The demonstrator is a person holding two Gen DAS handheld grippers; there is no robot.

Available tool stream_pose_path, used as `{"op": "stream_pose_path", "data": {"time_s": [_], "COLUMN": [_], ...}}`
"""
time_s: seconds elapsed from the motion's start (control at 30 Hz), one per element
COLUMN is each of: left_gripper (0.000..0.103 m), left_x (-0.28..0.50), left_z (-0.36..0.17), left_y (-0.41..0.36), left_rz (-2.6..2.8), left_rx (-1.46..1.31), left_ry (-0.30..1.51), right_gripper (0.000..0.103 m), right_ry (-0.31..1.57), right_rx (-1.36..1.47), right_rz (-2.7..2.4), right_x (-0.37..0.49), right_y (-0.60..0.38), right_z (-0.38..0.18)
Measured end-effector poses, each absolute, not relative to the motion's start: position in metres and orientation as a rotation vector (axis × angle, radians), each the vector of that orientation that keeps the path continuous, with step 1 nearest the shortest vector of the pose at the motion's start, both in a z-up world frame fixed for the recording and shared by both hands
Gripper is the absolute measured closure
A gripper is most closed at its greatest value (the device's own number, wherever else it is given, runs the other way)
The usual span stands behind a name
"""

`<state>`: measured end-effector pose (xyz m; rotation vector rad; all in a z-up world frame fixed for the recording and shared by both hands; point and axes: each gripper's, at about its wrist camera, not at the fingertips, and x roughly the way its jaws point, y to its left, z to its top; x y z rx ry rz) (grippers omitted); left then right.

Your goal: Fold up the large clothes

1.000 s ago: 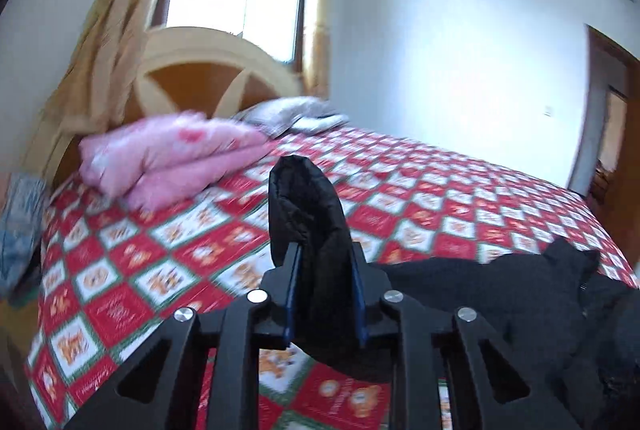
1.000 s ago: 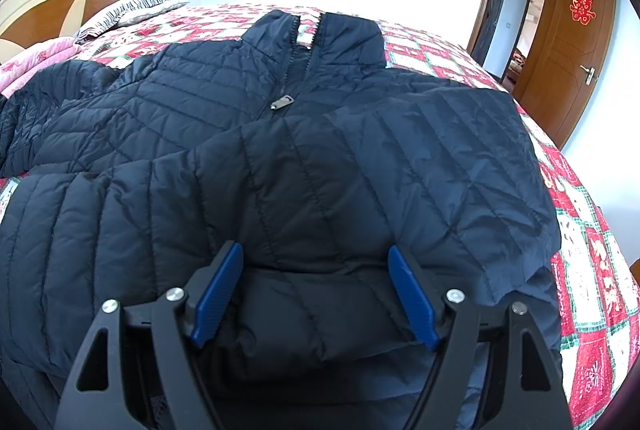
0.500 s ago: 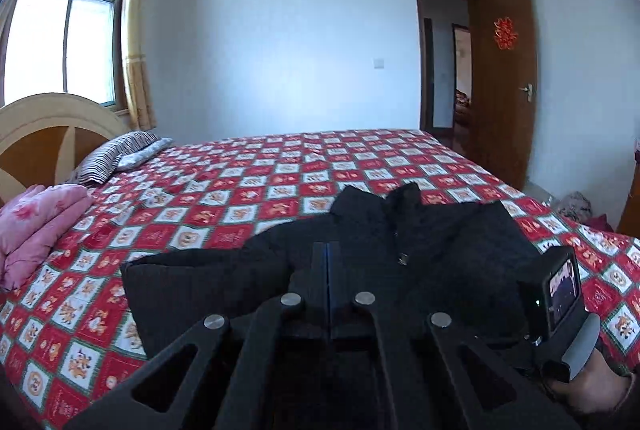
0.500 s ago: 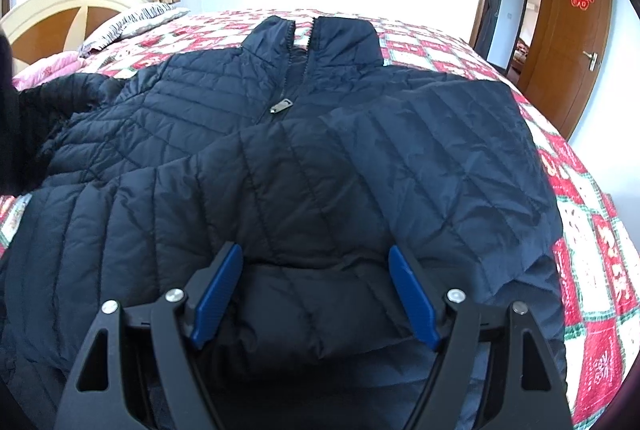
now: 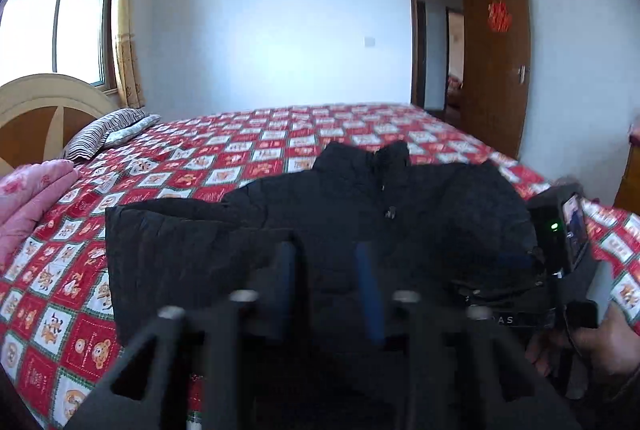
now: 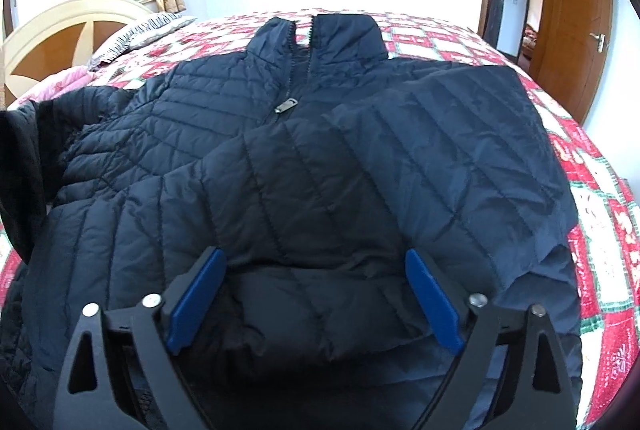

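Step, my read: sleeve fold-in on the jacket [image 6: 304, 166]. The right sleeve [image 6: 420, 150] already lies across the chest, and the left sleeve [image 5: 192, 242] looks to be folding in now.

Left gripper [image 5: 326, 286]: jaws apart, small gap, motion-blurred. Dark fabric fills the gap and the area just ahead of the tips. No sign of a pinch; can't tell if the cloth is between the pads or just lying below them.

Right gripper [image 6: 316, 294]: jaws wide apart, nothing clamped. A puffy roll of the jacket's lower part sits between the blue pads [image 6: 196, 298]; whether they touch it I can't tell.

Jacket pos: flat on the bed [image 6: 592, 166], front up, collar [image 6: 316, 34] at the far end straight ahead of the right jaws, zipper pull [image 6: 286, 106] ahead and slightly left of center. From the left jaws, the body spreads ahead and to the right, and the sleeve slab lies ahead-left with its edge on the checked bedspread.

Next, est.: check the left sleeve sits flat over the chest. Then both jaws close on the hem corners nearest them and carry the hem up toward the collar. The padding is thick and springy, so bite deep or the layers slip. Keep both sides level or the fold skews.
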<state>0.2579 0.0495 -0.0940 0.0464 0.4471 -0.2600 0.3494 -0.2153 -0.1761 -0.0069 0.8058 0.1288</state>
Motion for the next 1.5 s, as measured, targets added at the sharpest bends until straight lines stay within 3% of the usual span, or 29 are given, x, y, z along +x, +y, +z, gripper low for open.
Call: {"op": "stream_pose_path", "data": {"time_s": [0.07, 0.13, 0.3, 0.47, 0.83, 1.0, 1.03, 1.07, 1.1, 1.23, 1.5], "left_gripper": [0.033, 0.021, 0.017, 0.004, 0.004, 0.004, 0.004, 0.004, 0.004, 0.004, 0.004], "left_x": [0.243, 0.231, 0.203, 0.182, 0.274, 0.292, 0.292, 0.289, 0.289, 0.288, 0.293], "left_z": [-0.089, -0.085, -0.069, -0.044, -0.128, -0.143, -0.141, -0.136, -0.133, -0.114, -0.098], "left_y": [0.060, 0.066, 0.087, 0.100, 0.214, 0.221, 0.218, 0.212, 0.211, 0.202, 0.187], "left_rz": [-0.238, -0.202, -0.235, -0.235, 0.142, 0.127, 0.123, 0.122, 0.118, 0.094, 0.068], "left_rx": [0.038, 0.069, 0.023, 0.003, -0.218, -0.297, -0.285, -0.271, -0.260, -0.217, -0.189], "left_ry": [0.383, 0.330, 0.233, 0.132, 0.453, 0.526, 0.522, 0.515, 0.510, 0.481, 0.455], "right_gripper": [0.006, 0.006, 0.006, 0.006, 0.000, 0.000, 0.017, 0.055, 0.066, 0.078, 0.080], "right_ry": [0.790, 0.773, 0.668, 0.684, 0.693, 0.718, 0.747, 0.792, 0.821, 0.776, 0.712], "right_rx": [0.005, 0.021, 0.031, 0.022, 0.056, 0.060, 0.059, 0.067, 0.081, 0.068, 0.150], "right_rz": [0.145, 0.153, 0.222, 0.351, 0.732, 0.757, 0.748, 0.777, 0.801, 0.787, 0.699], "right_x": [0.347, 0.342, 0.326, 0.325, 0.292, 0.304, 0.309, 0.314, 0.316, 0.302, 0.277], "right_y": [-0.216, -0.216, -0.193, -0.164, -0.082, -0.041, -0.035, -0.030, -0.029, -0.041, -0.125], "right_z": [-0.172, -0.166, -0.131, -0.131, -0.126, -0.131, -0.134, -0.138, -0.139, -0.121, -0.084]}}
